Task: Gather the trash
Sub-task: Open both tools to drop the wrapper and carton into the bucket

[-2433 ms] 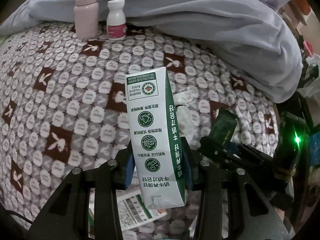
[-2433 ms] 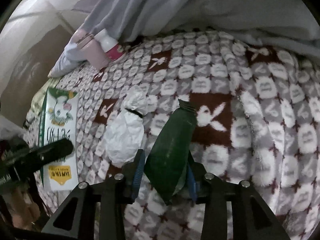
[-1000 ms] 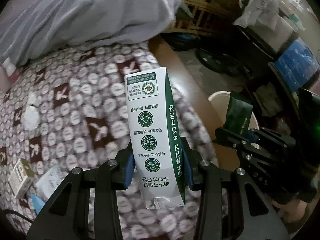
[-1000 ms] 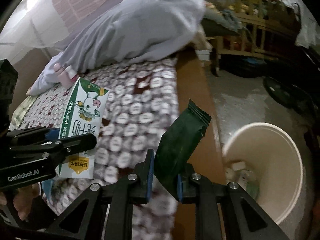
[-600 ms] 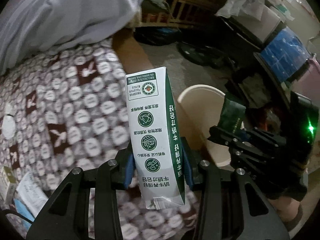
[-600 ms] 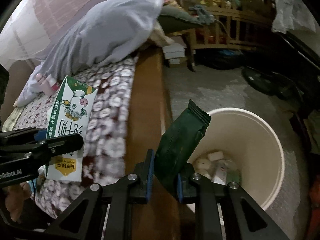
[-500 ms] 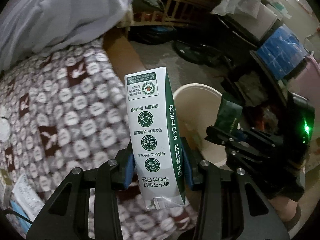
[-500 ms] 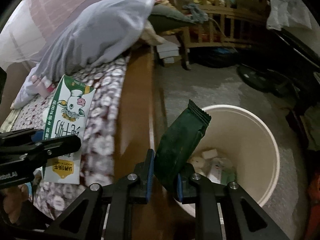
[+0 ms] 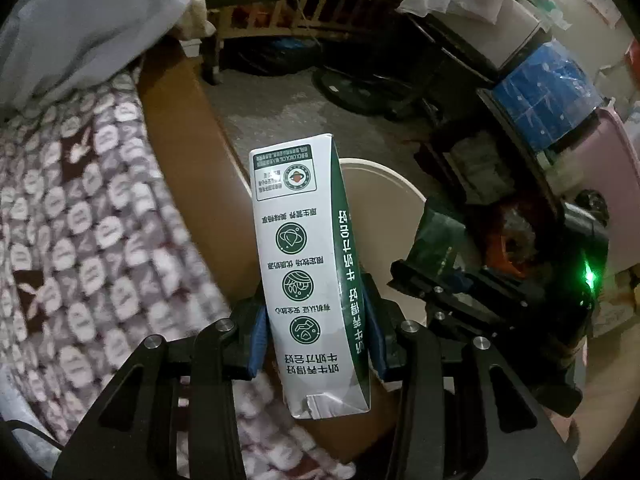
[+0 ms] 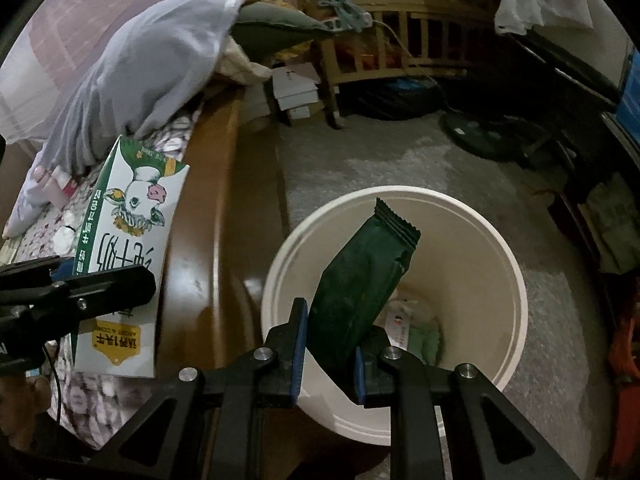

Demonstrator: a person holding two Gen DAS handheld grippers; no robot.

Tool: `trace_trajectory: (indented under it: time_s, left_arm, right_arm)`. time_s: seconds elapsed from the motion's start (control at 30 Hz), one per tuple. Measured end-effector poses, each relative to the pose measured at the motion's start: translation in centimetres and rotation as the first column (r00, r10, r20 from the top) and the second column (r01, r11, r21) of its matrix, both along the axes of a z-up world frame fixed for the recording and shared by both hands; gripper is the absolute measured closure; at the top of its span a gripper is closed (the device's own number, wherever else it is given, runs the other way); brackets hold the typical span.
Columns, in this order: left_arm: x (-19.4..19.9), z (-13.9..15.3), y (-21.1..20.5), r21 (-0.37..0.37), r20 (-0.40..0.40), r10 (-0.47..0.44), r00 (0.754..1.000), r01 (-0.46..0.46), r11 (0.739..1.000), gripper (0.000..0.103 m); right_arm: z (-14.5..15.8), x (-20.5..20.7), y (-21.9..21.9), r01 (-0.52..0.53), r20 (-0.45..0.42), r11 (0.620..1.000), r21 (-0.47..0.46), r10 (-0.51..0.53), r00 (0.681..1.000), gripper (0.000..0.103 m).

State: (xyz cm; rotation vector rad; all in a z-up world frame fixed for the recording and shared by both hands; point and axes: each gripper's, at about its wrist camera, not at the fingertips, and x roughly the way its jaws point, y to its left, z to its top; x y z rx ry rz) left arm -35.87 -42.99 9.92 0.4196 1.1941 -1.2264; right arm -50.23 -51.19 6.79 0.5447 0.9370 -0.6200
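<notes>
My left gripper (image 9: pixel 316 336) is shut on a white and green milk carton (image 9: pixel 308 272), held upright above the bed's edge; the carton also shows in the right wrist view (image 10: pixel 124 264). My right gripper (image 10: pixel 330 344) is shut on a dark green snack wrapper (image 10: pixel 360 276), held over the mouth of a cream trash bin (image 10: pixel 504 256). The bin holds several scraps at its bottom. In the left wrist view the bin (image 9: pixel 384 188) sits behind the carton, and the wrapper (image 9: pixel 438 236) is at the right.
A brown wooden bed rail (image 10: pixel 208 208) runs between the patterned blanket (image 9: pixel 80 216) and the bin. A grey quilt (image 10: pixel 152 64) is heaped on the bed. A wooden crib (image 10: pixel 400 52), dark clutter and a blue crate (image 9: pixel 548 96) line the far floor.
Both grippers have swung from over the bed to the right, off its edge. The bin has come into view and the wrapper now hangs over its opening. Both grips are unchanged.
</notes>
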Motion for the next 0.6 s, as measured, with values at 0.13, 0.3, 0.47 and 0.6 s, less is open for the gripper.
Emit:
trace_trajectory:
  time_s: [0.13,0.3,0.47,0.6]
  left_arm:
    - [-0.5,-0.6,-1.1,0.002,-0.042,-0.013,0.999,0.013,1.0,0.065]
    - [-1.1,-0.9,-1.9,-0.004,-0.048,-0.023,0.999,0.023,1.0,0.064]
    - [-1.2,-0.9,-1.8,-0.029,-0.059,-0.026,0.998,0.025,0.999,0.063]
    - [-1.0,-0.8,-1.4,-0.037,-0.055,-0.032,0.998,0.03,0.999,0.058]
  right_arm:
    - [-0.4,-0.7,-0.7,0.023,-0.001,1.0,0.007,-0.023,1.0,0.085]
    - [-0.7,-1.3,-1.6,0.063,-0.014,0.998,0.009,-0.063,0.998,0.083]
    - [-0.7,-1.9,-2.6,0.109,-0.009,0.994,0.004,-0.109,0.994,0.062]
    - [-0.3,-2.5,-3.1,0.15,-0.014,0.989,-0.006,-0.15,0.989,0.062]
